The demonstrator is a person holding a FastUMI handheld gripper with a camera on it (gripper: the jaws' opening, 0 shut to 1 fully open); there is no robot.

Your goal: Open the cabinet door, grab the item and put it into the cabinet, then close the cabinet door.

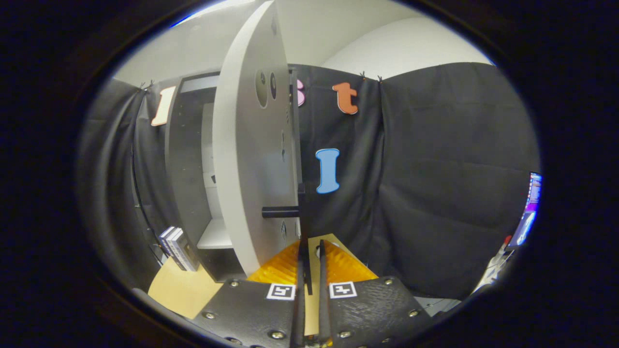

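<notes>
A tall grey cabinet (186, 159) stands at the far left of the booth, against the black cloth wall (435, 169) that runs across the back and right. Its door (251, 159) is swung wide open toward the viewer, so the door is seen almost edge-on, a pale grey panel rising from just ahead of the gripper to well above it. Two round holes sit high on the door's face. A dark bar handle (281, 211) sticks out sideways from the lower part of the door, just beyond the fingertips. Left of the door the cabinet interior is open, with dark side walls and a pale shelf (215, 236) low inside. On the tan worktop (181, 290), just left of the cabinet's base, a small stack of boxes (178, 247), white and blue, stands upright; this appears to be the item, outside the cabinet and well to the left of the gripper. At the far right a lit screen (529, 210) glows beside the cloth. Nearest, the gripper (312, 256) has its two fingers drawn close together with only a narrow slit between them, and nothing is visibly held; whether the tips touch the door's edge cannot be told.
</notes>
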